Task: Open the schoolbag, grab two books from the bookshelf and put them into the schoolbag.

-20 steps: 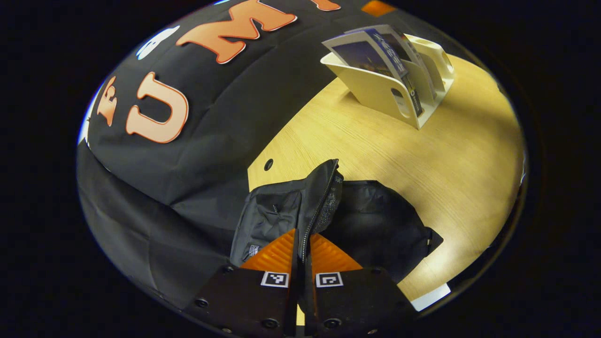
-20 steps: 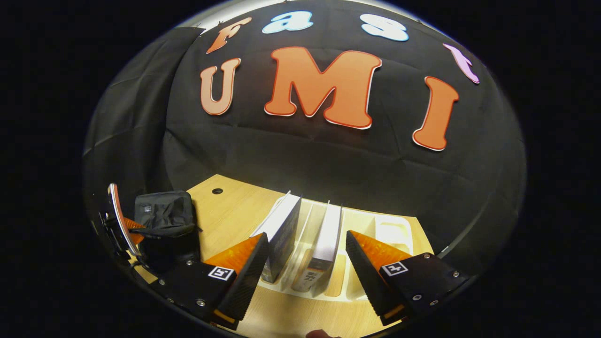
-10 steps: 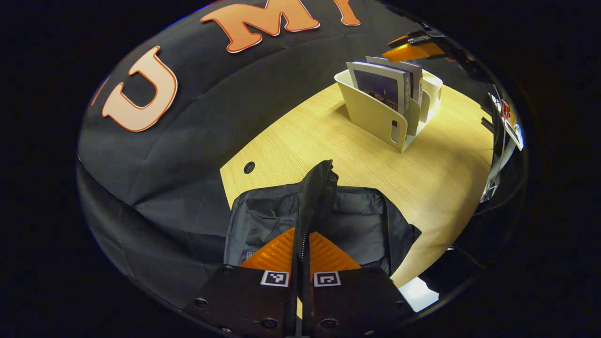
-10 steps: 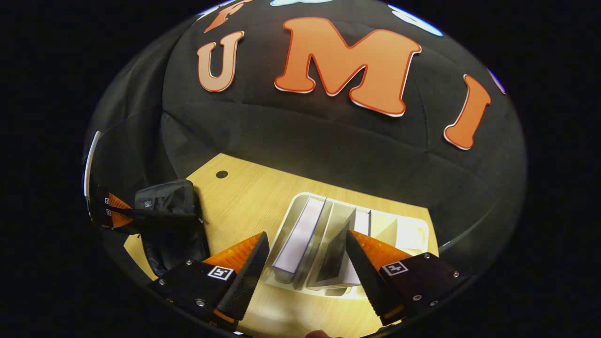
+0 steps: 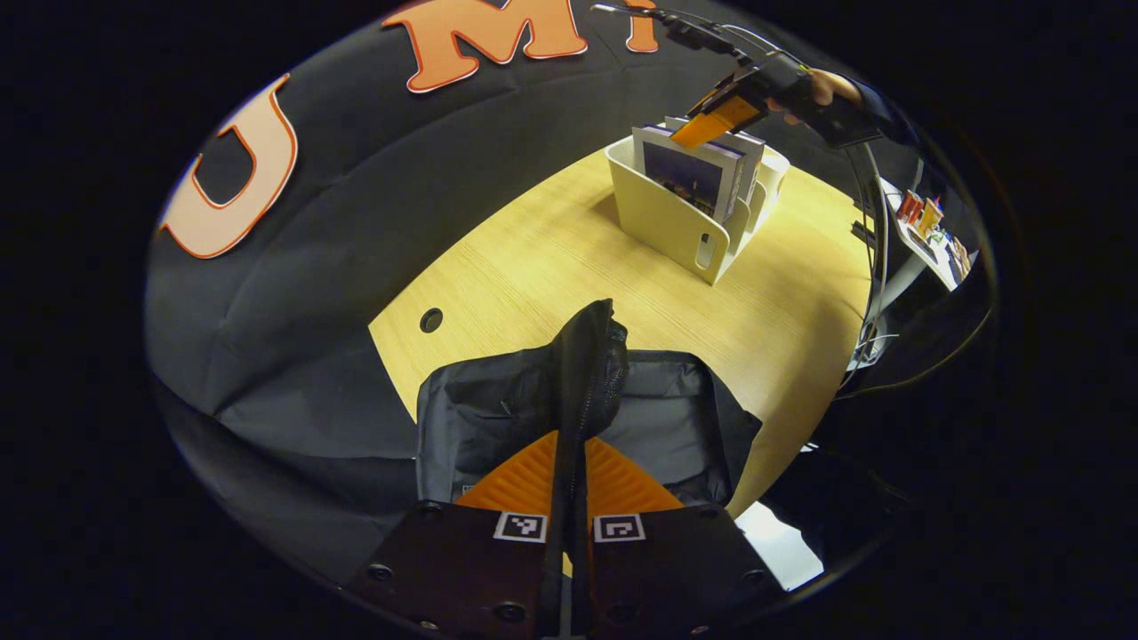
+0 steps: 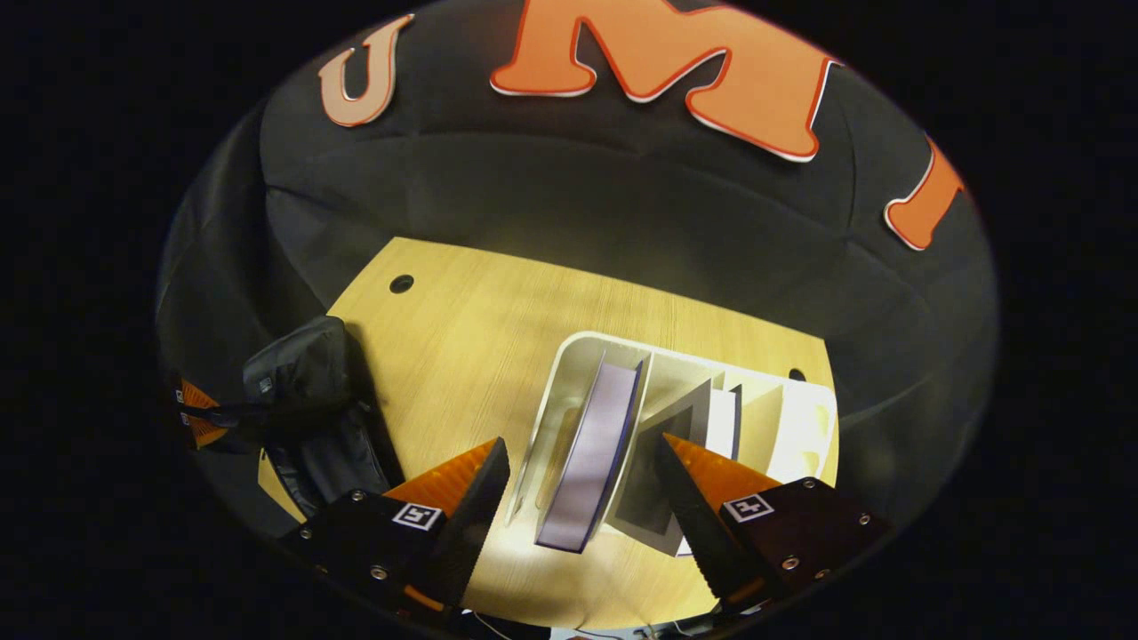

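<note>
Gripping the raised zipper edge of the schoolbag (image 5: 578,391), the left gripper (image 5: 570,462) has its fingers pressed nearly together with the black fabric pinched between them. In the right gripper view that gripper (image 6: 197,415) sits at the far left, at the bag's (image 6: 307,400) lifted flap. Bag lies on the near-left part of the wooden table (image 5: 551,258); its opening is spread, dark lining visible on both sides of the pinched edge. A small round hole (image 5: 431,320) in the tabletop is just beyond the bag, to the left.

Further right and well apart from the bag: the cream bookshelf (image 5: 662,218), a slotted desk rack, upright on the table. Two books stand in it in separate slots, the left book (image 6: 591,444) leaning slightly, the right book (image 6: 676,462) beside it behind a divider.

Right gripper (image 6: 578,480) is spread wide, above the rack, its fingers straddling the left book without touching it. From the left gripper view, it (image 5: 711,124) hangs over the book tops (image 5: 689,169), held by a hand (image 5: 822,89) in a dark sleeve.
</note>
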Available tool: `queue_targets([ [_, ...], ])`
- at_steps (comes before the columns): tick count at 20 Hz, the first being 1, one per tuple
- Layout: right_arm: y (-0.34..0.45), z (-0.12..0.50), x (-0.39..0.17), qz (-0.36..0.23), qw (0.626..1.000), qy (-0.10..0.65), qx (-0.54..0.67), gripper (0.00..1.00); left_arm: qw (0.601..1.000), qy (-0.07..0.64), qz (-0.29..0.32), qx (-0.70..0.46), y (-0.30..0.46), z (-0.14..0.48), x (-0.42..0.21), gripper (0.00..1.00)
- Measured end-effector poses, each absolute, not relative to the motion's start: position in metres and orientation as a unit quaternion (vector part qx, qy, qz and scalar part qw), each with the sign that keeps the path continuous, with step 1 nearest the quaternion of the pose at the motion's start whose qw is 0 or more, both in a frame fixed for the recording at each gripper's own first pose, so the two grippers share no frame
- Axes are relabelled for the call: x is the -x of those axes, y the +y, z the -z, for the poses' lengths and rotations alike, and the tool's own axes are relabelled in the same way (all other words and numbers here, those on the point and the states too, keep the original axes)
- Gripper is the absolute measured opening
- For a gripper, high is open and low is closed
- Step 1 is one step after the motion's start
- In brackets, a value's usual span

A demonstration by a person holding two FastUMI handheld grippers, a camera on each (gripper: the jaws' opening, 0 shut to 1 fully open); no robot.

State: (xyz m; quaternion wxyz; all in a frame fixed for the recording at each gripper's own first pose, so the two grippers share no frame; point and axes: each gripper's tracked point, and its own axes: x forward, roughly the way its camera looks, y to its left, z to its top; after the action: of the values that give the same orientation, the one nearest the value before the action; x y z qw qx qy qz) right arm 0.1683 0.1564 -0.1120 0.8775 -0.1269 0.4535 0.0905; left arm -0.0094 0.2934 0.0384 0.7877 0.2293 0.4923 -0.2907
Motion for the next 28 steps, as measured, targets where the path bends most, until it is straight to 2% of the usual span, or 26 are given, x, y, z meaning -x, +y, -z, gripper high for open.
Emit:
queue_targets([
  [2, 0.156, 0.125, -0.174, -0.081, 0.861, 0.488, 0.118, 0.99, 0.785, 0.496, 0.295, -0.225, 0.294, -0.034, 0.007, 0.05],
  [4, 0.154, 0.140, -0.176, -0.063, 0.847, 0.515, 0.115, 0.92, 0.782, 0.501, 0.300, -0.217, 0.294, -0.029, 0.004, 0.05],
  [6, 0.148, 0.155, -0.176, -0.047, 0.832, 0.542, 0.110, 0.75, 0.782, 0.504, 0.300, -0.212, 0.294, -0.027, 0.000, 0.05],
  [7, 0.146, 0.160, -0.176, -0.038, 0.827, 0.551, 0.107, 0.54, 0.781, 0.506, 0.301, -0.209, 0.294, -0.026, 0.000, 0.05],
  [8, 0.145, 0.164, -0.175, -0.032, 0.822, 0.558, 0.104, 0.56, 0.780, 0.508, 0.303, -0.207, 0.294, -0.025, 0.001, 0.05],
  [9, 0.147, 0.168, -0.174, -0.027, 0.819, 0.564, 0.101, 0.39, 0.778, 0.510, 0.304, -0.206, 0.293, -0.025, 0.002, 0.05],
  [10, 0.151, 0.168, -0.173, -0.027, 0.817, 0.568, 0.092, 0.43, 0.776, 0.510, 0.307, -0.206, 0.293, -0.023, 0.000, 0.05],
  [16, 0.149, 0.159, -0.152, -0.020, 0.823, 0.564, 0.069, 0.34, 0.775, 0.512, 0.312, -0.201, 0.287, -0.021, -0.001, 0.05],
  [28, 0.119, 0.080, -0.030, -0.025, 0.877, 0.477, -0.049, 0.32, 0.776, 0.508, 0.320, -0.190, 0.280, -0.015, 0.003, 0.05],
])
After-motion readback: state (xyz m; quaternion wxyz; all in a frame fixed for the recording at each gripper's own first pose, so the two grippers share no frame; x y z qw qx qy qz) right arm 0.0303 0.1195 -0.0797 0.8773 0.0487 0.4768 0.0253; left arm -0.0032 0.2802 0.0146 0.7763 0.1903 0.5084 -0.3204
